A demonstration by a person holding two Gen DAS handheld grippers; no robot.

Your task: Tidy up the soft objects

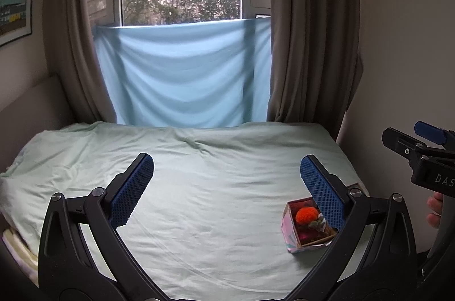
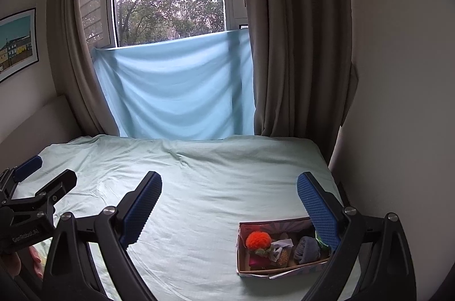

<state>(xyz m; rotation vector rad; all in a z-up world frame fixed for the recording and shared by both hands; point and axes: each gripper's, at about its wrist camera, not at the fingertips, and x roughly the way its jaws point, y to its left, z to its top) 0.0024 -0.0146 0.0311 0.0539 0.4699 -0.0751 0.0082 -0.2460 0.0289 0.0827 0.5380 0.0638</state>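
Hovering over the bed sheet (image 1: 199, 187), the left gripper (image 1: 227, 187) has its jaws apart and empty; the cardboard box (image 1: 290, 241) of soft toys sits lower right. "DAS" shows at the right edge.

Right-wrist view: right gripper (image 2: 229, 204) likewise spread, box (image 2: 281, 271) lower right holding the orange pompom (image 2: 258, 240). Descend squarely, pinching one toy gently. "GenRobot.AI" reads lower left.

The box (image 2: 280, 271) lies on the bed (image 2: 199, 187), low and just inside the right finger of the right tongs (image 2: 229, 208). In it, a pom-pom toy (image 2: 258, 240) lies left of a rolled sock (image 2: 305, 249). The left tongs (image 1: 226, 190) hang over the bed to the box's left. Behind the bed hangs a cloth (image 2: 176, 90) between curtains (image 2: 295, 45).
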